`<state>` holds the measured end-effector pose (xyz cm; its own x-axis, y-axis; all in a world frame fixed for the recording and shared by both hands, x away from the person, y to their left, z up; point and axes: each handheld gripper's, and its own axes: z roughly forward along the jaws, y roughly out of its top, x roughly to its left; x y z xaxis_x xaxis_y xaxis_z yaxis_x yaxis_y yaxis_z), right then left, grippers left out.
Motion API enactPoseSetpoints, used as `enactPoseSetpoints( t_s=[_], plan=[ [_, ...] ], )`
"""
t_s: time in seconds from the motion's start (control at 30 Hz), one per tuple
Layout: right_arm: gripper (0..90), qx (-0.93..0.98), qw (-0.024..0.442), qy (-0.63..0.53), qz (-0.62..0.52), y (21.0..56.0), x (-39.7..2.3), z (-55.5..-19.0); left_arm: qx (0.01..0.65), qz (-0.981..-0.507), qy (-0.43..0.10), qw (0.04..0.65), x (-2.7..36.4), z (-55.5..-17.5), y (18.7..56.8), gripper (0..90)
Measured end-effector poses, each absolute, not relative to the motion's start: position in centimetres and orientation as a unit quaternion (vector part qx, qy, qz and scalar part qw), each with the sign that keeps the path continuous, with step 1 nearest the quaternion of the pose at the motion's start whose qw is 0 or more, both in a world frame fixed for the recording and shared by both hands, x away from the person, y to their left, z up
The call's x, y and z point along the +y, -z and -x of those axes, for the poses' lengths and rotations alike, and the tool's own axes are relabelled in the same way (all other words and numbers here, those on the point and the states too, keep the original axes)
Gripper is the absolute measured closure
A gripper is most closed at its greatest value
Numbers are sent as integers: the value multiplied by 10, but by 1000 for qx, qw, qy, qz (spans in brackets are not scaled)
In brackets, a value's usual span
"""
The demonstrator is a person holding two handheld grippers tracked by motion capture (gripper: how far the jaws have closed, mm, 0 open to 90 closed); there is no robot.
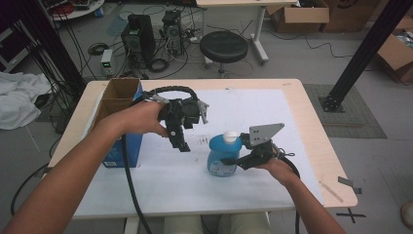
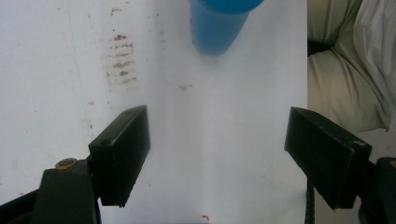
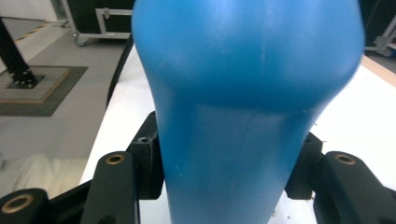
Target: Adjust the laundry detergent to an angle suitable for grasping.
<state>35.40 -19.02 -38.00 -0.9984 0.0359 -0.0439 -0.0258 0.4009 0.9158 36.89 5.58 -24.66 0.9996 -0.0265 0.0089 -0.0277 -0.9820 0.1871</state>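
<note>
A blue plastic bottle (image 1: 221, 156) with a white cap stands upright on the white table cover (image 1: 195, 190), right of centre. My right gripper (image 1: 233, 161) reaches in from the right and is shut on the bottle's lower body; in the right gripper view both black jaws press against the sides of the bottle (image 3: 243, 116). My left gripper (image 1: 182, 145) hovers above the table to the bottle's left, pointing down, open and holding nothing. In the left gripper view the left gripper (image 2: 217, 158) has its jaws wide apart over the bare cover, with the bottle (image 2: 217, 25) at the top edge.
An open cardboard box with a blue side (image 1: 119, 122) stands at the table's left edge under the left forearm. A strip of tape (image 1: 331, 191) lies near the front right corner. A black stool (image 1: 223, 47) and computer cases stand on the floor beyond the table.
</note>
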Motion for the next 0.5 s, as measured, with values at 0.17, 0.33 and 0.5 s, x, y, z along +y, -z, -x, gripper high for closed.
enactPoseSetpoints(
  t_s=[0.17,0.33,0.5],
  plan=[
    [444,837,18,-547,8,382,-188,-354,-13,-996,-3,94,56,-369,247,231],
    [443,842,16,-540,13,385,-185,-353,-13,-996,-3,93,56,-369,247,231],
    [444,844,15,-536,13,390,-185,-353,-13,-996,-3,92,55,-370,248,231]
  ],
)
